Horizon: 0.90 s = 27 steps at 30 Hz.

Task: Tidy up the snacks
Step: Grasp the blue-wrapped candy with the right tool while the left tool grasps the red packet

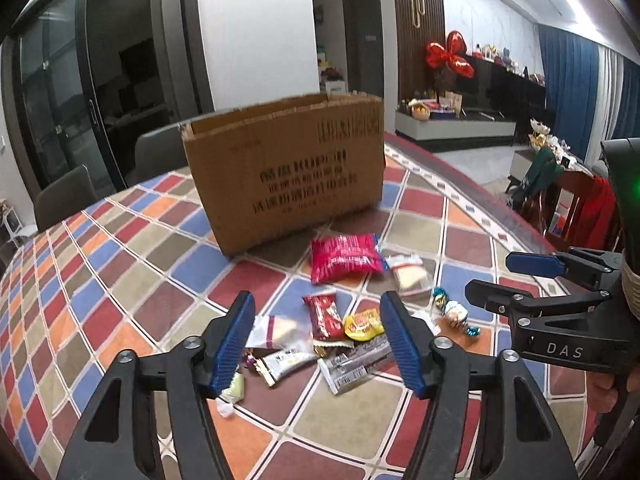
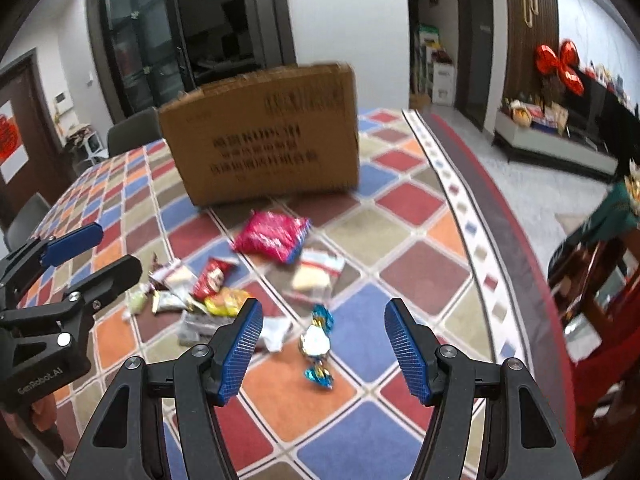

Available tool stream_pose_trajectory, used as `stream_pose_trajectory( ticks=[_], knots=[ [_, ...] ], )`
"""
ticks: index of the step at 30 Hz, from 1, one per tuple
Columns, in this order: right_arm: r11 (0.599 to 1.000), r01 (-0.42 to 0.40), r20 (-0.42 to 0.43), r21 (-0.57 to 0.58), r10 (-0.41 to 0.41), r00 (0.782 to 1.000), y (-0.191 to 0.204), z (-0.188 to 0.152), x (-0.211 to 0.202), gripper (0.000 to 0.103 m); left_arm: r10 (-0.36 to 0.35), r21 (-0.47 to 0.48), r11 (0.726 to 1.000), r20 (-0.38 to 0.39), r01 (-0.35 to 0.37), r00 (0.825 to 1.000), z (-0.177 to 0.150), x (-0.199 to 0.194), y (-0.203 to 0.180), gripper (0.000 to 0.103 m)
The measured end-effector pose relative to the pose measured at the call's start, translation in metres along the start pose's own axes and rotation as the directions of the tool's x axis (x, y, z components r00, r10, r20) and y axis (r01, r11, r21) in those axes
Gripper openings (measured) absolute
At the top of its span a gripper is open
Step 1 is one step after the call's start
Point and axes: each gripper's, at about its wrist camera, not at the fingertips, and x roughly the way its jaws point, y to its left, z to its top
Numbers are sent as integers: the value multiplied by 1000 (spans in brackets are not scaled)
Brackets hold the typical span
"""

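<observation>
An open cardboard box (image 1: 284, 168) (image 2: 264, 136) stands on the checked tablecloth. In front of it lies a loose heap of snacks: a pink bag (image 1: 344, 258) (image 2: 274, 236), a red packet (image 1: 324, 316), a yellow packet (image 1: 362, 324), a clear bag of pale biscuits (image 1: 406, 272), a silver wrapper (image 1: 348, 368). My left gripper (image 1: 320, 340) hovers open above the red and yellow packets, touching nothing. My right gripper (image 2: 324, 340) hangs open over a blue-and-gold wrapped candy (image 2: 316, 342) (image 1: 454, 312), nothing between its pads.
The tablecloth (image 1: 120, 280) covers a round table whose edge curves down the right side (image 2: 516, 264). Grey chairs (image 1: 64, 196) stand behind the table on the left. A wooden chair with a red garment (image 1: 592, 208) stands at the right.
</observation>
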Motion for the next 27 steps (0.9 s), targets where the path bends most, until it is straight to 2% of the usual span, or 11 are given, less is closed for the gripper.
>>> stream_pose_trajectory(
  ticks=[6,13,27],
  knots=[
    [1000,-1,-68,24,3,998,-4,-13,22,64,-22,-23,1000,-59,21,998,-7,24,5,55],
    [999,-11,-114,39,15,993,-3,-20,36,52,-46,-68,997,-115,39,992,-8,51,11,45],
    [999,-14,-147,42,20,989,-3,-22,51,33,-56,-83,996,-190,41,980,-2,93,7,41]
  ],
)
